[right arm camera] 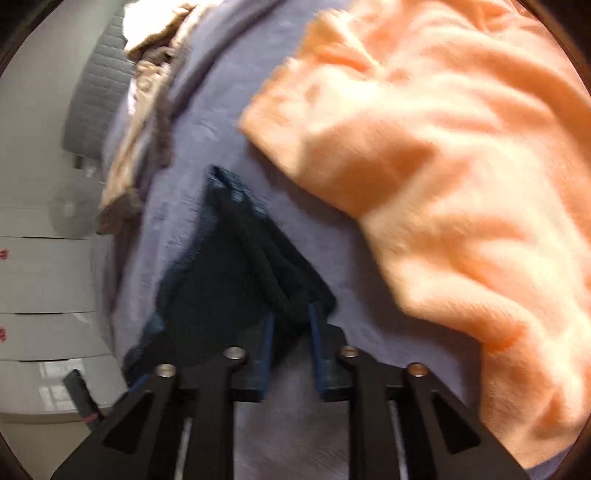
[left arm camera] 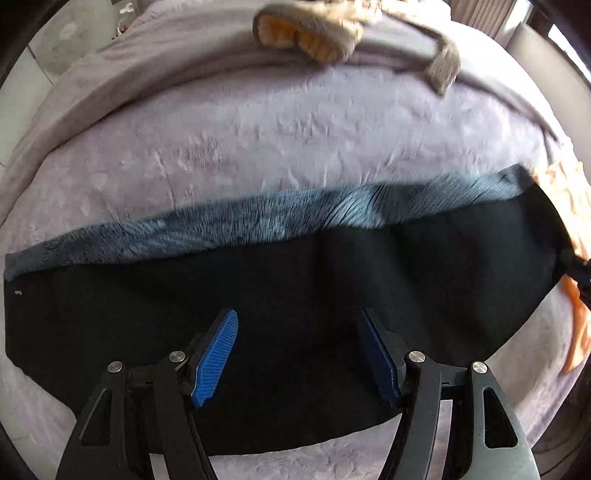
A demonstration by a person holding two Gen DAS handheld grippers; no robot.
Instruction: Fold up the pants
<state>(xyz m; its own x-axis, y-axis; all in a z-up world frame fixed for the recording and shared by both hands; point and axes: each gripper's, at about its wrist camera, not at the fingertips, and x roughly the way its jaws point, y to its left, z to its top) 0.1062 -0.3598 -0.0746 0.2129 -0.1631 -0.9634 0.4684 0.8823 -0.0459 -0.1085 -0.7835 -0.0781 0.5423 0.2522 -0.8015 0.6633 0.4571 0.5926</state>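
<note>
Lilac bedspread [left arm camera: 258, 147] under black pants [left arm camera: 295, 295] — left gripper [left arm camera: 299, 325] wide, right gripper [right arm camera: 290, 325] clamping pants' edge.

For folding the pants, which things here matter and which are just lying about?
Part of the job:
black pants
left gripper, open over them
right gripper, shut on an end of the pants

Lying about:
orange garment
tan garment
lavender bedspread

1. Soft daylight, brightest toward 1 o'clock in the left view.
2. Heavy motion blur across the right view.
3. Strong fisheye bending, dark vignette at all edges.
</note>
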